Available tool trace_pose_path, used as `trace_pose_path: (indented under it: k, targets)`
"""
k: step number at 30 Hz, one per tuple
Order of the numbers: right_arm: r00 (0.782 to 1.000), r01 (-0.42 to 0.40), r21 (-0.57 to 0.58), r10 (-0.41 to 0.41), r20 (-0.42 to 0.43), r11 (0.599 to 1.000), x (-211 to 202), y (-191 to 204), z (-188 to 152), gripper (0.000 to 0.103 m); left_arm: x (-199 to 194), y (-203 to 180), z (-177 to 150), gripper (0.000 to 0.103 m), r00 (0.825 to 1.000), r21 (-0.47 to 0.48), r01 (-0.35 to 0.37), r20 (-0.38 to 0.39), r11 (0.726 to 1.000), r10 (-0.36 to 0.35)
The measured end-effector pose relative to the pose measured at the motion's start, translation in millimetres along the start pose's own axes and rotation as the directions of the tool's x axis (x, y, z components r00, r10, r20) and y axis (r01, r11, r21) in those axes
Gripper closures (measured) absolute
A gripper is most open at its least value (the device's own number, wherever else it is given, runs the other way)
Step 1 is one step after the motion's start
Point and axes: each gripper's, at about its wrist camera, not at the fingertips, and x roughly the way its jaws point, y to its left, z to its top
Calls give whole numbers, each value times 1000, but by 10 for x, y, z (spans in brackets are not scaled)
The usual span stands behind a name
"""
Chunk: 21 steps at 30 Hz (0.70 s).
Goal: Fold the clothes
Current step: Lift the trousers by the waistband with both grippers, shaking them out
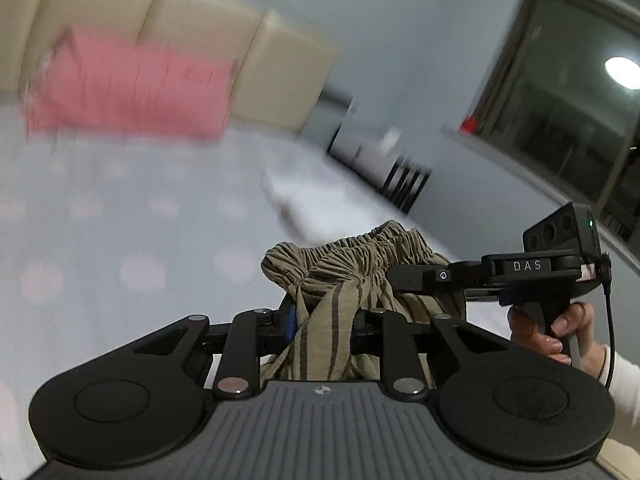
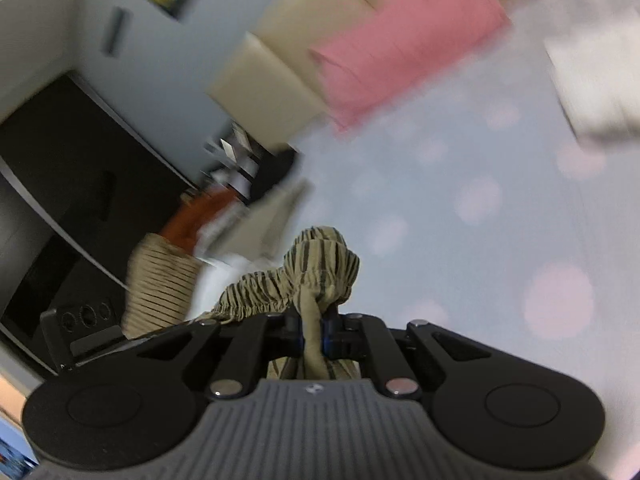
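Note:
A tan garment with dark stripes and a gathered elastic waistband (image 1: 360,248) hangs lifted above the bed. My left gripper (image 1: 324,324) is shut on one part of its bunched cloth. My right gripper (image 2: 314,328) is shut on another bunch of the same striped garment (image 2: 320,264). In the left wrist view the right gripper (image 1: 404,276) comes in from the right, close beside the left one, pinching the waistband. The rest of the cloth hangs below the jaws, mostly hidden.
A light blue bed sheet with pale pink dots (image 1: 120,220) lies below. A pink pillow (image 1: 132,88) leans on a cream padded headboard (image 1: 280,68). White folded cloth (image 2: 592,80) lies on the bed. Another striped cloth (image 2: 160,284) and an orange item (image 2: 192,216) sit at the bedside.

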Motion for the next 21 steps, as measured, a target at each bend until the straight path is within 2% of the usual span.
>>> trace_pose_path:
  k: [3, 7, 9, 12, 17, 21]
  targets:
    - [994, -55, -67, 61, 95, 996, -418, 493, 137, 94, -427, -407, 329, 83, 996, 64, -5, 85, 998, 0]
    - [981, -79, -129, 101, 168, 988, -901, 1122, 398, 94, -914, -937, 779, 83, 989, 157, -33, 151, 987, 9]
    - [972, -83, -184, 121, 203, 979, -1152, 1448, 527, 94, -1185, -1201, 962, 83, 978, 209, -49, 207, 977, 5]
    - [953, -96, -256, 164, 257, 962, -1533, 1881, 687, 94, -1393, -1590, 1140, 83, 962, 271, -85, 274, 959, 8]
    - [936, -77, -321, 179, 303, 944, -1995, 2382, 730, 94, -1595, -2087, 1155, 83, 954, 291, -133, 296, 947, 43]
    - [941, -62, -318, 162, 298, 946, -2230, 2587, 630, 94, -1709, -2415, 1014, 83, 954, 278, -160, 288, 947, 77]
